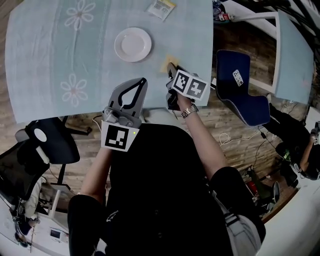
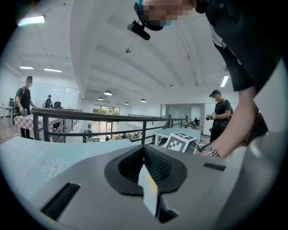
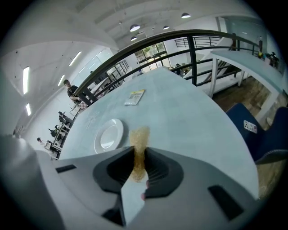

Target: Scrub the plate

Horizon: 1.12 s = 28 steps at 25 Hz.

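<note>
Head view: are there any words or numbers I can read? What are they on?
Nothing reads clearly.
Packet on the table: print too small to read.
Tag on the blue chair: too small to read.
Marker cubes: black-and-white squares only, no words.

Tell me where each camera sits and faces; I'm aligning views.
Head view: on the head, steeply down at pale blue flower-printed table, round white plate; arms, left tool, right tool show.
Left gripper view: on left tool, across table into hall; shut empty jaws, right forearm show.
Right gripper view: on right tool, toward plate; jaws shut on yellow-brown sponge.
Shared: head and right gripper views show the plate.
</note>
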Tool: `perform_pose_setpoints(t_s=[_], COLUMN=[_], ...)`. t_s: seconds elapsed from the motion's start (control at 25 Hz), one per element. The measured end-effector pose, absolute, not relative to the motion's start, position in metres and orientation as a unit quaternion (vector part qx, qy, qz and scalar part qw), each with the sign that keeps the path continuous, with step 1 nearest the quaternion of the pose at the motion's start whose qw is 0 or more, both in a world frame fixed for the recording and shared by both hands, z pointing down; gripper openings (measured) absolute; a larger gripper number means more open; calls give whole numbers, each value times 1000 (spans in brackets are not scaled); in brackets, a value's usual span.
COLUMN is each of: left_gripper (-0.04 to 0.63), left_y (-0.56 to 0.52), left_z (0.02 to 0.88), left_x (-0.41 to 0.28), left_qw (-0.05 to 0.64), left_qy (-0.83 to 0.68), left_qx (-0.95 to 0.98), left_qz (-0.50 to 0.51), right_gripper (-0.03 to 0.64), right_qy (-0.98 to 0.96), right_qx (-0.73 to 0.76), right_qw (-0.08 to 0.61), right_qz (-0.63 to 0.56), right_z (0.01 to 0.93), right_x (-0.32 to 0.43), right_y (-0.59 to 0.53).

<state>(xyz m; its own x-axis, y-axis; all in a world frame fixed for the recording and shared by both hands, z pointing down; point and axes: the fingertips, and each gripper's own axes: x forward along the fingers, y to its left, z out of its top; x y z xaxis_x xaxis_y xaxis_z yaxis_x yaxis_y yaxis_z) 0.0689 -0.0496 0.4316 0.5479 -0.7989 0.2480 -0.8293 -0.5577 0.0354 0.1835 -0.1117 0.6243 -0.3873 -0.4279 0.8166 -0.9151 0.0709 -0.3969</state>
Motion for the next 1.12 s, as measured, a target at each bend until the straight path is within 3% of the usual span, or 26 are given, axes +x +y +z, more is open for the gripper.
perform_pose_setpoints(t_s=[0.84,1.12], left_gripper=[14,14], left_y=[28,33], left_z=[385,356], left_x=[76,69], left_qw=[27,48], left_qy=[-466,-483], left_qx=[881,874], left_qz=[75,29], right_gripper=[61,63], right_qy=[-802,-822], right_qx=[383,393], right_qw=[179,136], right_qz=[421,390], right_z=[473,432], right_x=[129,130], right_y=[-25,-8])
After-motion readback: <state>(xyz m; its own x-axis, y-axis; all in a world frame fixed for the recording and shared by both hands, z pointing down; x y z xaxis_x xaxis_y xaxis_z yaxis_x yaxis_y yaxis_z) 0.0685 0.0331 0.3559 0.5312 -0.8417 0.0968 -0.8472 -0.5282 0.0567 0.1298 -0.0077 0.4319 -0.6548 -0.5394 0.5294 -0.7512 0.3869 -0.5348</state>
